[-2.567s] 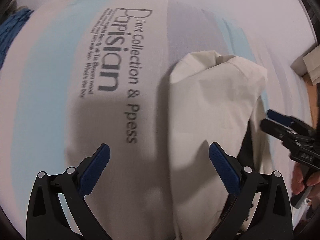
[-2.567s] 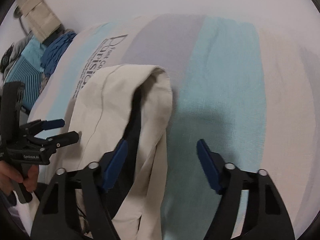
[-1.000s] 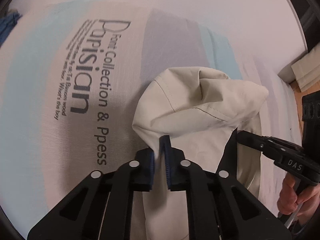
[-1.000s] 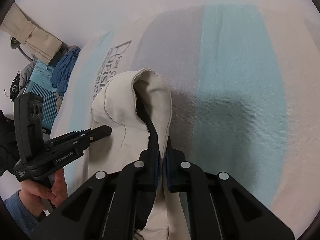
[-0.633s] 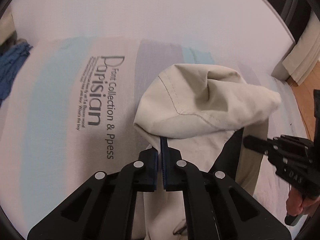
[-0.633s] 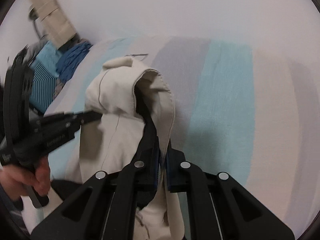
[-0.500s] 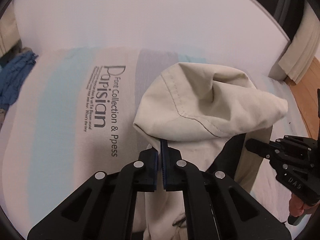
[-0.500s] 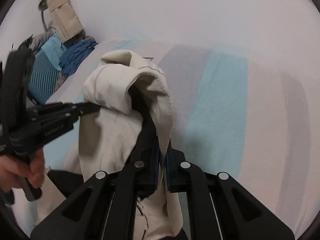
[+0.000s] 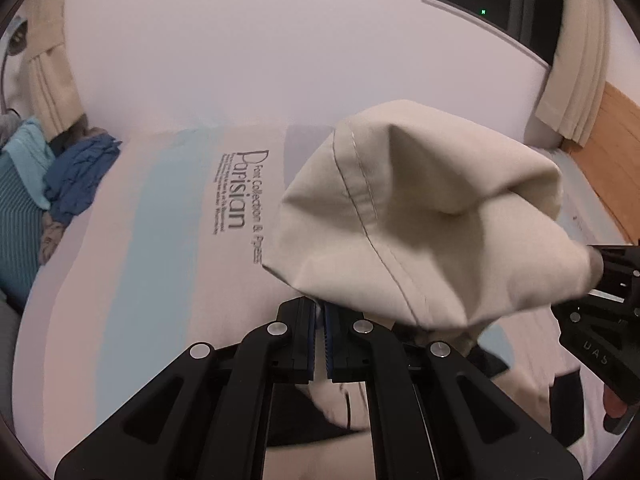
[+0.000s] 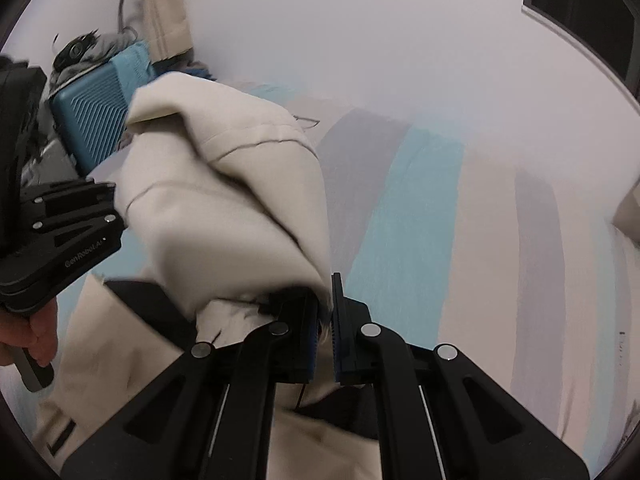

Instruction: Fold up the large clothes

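Left tongs and right tongs both clenched on beige garment, bunched and lifted above striped bedsheet, pile of blue clothes beside sheet.

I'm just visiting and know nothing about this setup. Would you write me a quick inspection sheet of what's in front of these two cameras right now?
Surface: striped bedsheet with printed lettering, pale blue, grey and cream bands.
Job's things: beige garment with dark lining, lifted off the sheet and bunched.
Clutter: blue clothes and a teal ribbed case at the far end.
Grippers: left hand-held gripper shut on the garment's edge; right hand-held gripper shut on it too.
Cables: one thin cord on the wall, blurred.
Surroundings: white wall, curtains, dark window.
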A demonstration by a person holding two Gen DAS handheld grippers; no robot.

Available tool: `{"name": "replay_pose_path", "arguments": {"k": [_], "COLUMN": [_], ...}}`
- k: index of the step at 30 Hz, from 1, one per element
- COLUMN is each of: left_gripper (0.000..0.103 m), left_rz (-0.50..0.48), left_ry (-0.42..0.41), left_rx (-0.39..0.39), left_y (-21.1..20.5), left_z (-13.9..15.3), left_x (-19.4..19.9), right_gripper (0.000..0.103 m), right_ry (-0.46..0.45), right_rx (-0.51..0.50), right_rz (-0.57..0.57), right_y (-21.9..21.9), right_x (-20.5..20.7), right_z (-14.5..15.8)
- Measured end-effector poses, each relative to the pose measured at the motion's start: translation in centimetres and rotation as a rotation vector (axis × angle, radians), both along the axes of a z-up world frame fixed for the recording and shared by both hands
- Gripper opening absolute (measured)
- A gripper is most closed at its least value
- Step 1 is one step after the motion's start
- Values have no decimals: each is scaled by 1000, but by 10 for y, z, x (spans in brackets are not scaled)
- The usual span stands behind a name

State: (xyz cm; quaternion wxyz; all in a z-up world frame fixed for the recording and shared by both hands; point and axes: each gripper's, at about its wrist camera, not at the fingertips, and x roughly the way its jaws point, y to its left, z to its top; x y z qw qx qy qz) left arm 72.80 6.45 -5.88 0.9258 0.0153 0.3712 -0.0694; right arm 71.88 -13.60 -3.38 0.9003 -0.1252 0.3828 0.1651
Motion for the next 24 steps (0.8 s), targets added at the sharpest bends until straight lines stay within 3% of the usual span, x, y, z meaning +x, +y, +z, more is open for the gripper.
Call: {"name": "replay_pose_path", "arguments": {"k": [6,15,24], "left_gripper": [3,3,4], "left_rz": [-15,-2,28], "left_ry": [37,84,115], "left_rx": [5,73,76], "left_y": [-1,-12,-13], "left_z": [-23,-74,-104], "left_x": [-65,-139,-167], "right_gripper": [5,5,5], "right_ry": [12,41,24], "right_rx": [-36,-69,-105], "right_rz": [-34,-69,-68], "right_y": [2,3,9], "right_x": [-52,-124,-151], "right_z": [-25,-71,-100]}}
